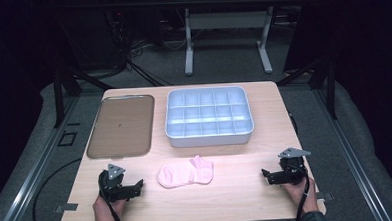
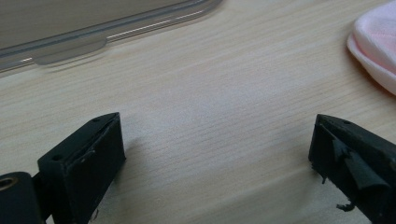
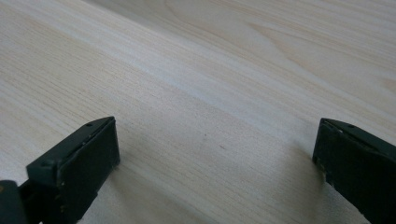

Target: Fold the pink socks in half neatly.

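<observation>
A pink sock (image 1: 185, 173) lies flat near the front edge of the wooden counter (image 1: 247, 193), between the two grippers; the left gripper (image 1: 132, 188) rests near its left with jaws apart and nothing between them; the right gripper (image 1: 268, 176) sits well apart on the right, jaws likewise spread and empty; a grey compartment tray (image 1: 209, 137) stands behind the sock

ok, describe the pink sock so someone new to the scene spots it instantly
Start at the wooden table and find the white divided bin at its far middle. Just in front of that bin, on the bare wood between the left tongs and the right tongs, lies the pink sock. It is the one soft, pink thing there; the bin and the flat grey tray are rigid.
</observation>
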### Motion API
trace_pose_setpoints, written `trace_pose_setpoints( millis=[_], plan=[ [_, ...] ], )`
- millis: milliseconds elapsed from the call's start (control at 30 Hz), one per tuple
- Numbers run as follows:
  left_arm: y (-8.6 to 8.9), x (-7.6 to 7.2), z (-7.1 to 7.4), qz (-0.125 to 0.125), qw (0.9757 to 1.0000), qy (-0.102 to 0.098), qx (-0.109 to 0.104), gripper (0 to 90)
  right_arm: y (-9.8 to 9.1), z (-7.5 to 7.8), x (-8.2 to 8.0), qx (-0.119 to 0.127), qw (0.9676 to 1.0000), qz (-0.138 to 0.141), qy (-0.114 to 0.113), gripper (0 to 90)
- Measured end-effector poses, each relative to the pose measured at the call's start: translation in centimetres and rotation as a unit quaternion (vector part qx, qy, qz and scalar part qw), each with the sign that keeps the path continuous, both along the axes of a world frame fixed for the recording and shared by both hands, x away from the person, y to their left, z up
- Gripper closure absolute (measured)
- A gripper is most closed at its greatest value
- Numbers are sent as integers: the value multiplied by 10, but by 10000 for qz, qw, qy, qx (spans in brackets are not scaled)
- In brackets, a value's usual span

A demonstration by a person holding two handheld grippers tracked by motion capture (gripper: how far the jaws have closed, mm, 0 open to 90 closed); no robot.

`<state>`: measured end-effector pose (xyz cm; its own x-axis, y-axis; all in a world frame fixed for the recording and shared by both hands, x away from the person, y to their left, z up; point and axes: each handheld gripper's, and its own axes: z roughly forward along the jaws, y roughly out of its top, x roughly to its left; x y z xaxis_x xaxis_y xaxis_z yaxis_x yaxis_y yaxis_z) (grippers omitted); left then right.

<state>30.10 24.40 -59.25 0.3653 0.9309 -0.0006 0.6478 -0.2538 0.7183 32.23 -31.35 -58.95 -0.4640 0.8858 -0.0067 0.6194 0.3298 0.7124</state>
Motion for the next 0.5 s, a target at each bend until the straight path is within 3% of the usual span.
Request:
trace_pose_setpoints(
  millis=[500],
  plan=[
    [-1, 0, 0, 61, 10000, -10, 6, 30, 0, 0, 0, 9, 10000, -30, 22, 3]
  ],
)
